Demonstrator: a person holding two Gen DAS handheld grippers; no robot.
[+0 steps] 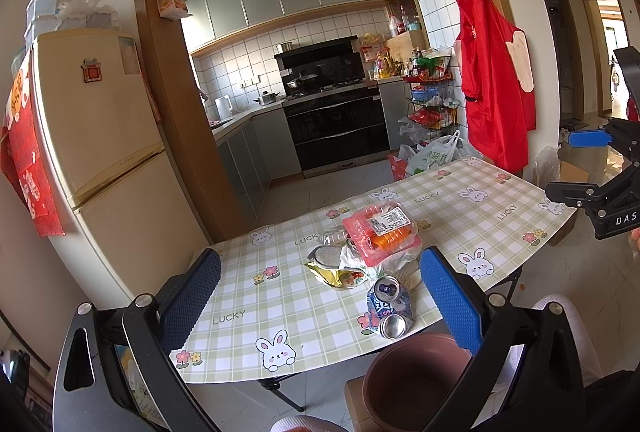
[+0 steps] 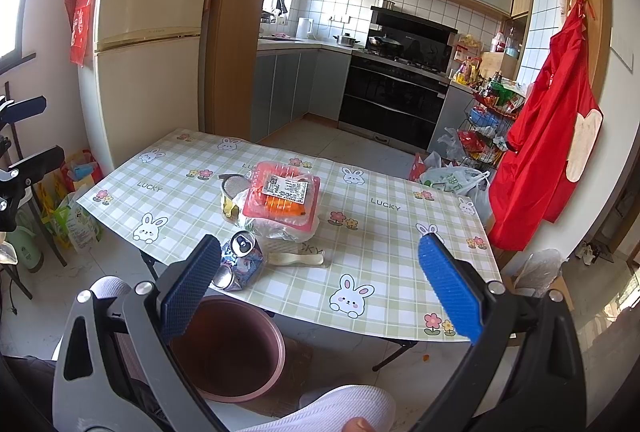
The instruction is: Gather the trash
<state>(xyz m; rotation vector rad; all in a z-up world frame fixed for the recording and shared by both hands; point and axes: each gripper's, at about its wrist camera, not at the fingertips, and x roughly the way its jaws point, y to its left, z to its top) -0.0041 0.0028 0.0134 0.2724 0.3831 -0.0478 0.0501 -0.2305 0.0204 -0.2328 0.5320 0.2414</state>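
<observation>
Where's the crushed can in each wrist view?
Left wrist: crushed can lies lower centre, at the table's near edge, just left of the right blue finger.
Right wrist: crushed can lies lower left of centre, beside the left dark finger.
Shared landmark: pink food tray, just beyond the can.

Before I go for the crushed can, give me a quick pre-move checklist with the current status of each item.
1. Left gripper jaws open, holding nothing: ok.
2. Right gripper jaws open, holding nothing: ok.
3. Crushed can at the near table edge, nothing on top of it: ok.
4. Brown bin open, on the floor below that edge: ok.
5. Can clear of the white spoon: cannot tell.
6. Red tray stable on the wrapper pile: cannot tell.
</observation>
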